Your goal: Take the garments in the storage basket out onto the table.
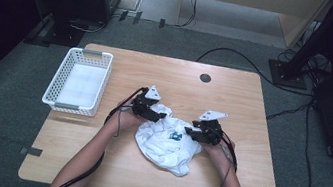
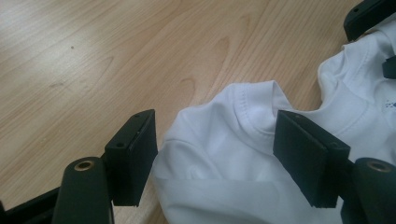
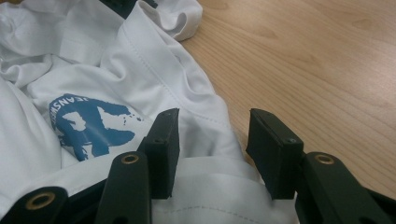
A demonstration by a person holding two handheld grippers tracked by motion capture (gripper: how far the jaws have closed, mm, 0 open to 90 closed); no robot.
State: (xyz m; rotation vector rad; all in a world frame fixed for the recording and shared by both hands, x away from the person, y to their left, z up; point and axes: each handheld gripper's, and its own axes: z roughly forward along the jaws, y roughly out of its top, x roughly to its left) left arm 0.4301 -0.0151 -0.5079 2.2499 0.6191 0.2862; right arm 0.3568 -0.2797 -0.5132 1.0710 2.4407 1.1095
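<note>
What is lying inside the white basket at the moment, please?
The white basket on the table shows a pale bare floor with nothing on it; its near inner wall is hidden by the rim.

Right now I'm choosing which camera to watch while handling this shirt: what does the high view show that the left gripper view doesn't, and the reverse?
The high view alone takes in the white basket at the table's left, the blue print on the shirt, the person's forearms and the floor cables. The left gripper view alone shows, close up, the shirt's stitched neckband lying between the open jaws of the left gripper, pads not touching it. Both share the crumpled white shirt, the wooden table and the right gripper, at the top right edge of the left gripper view.
</note>
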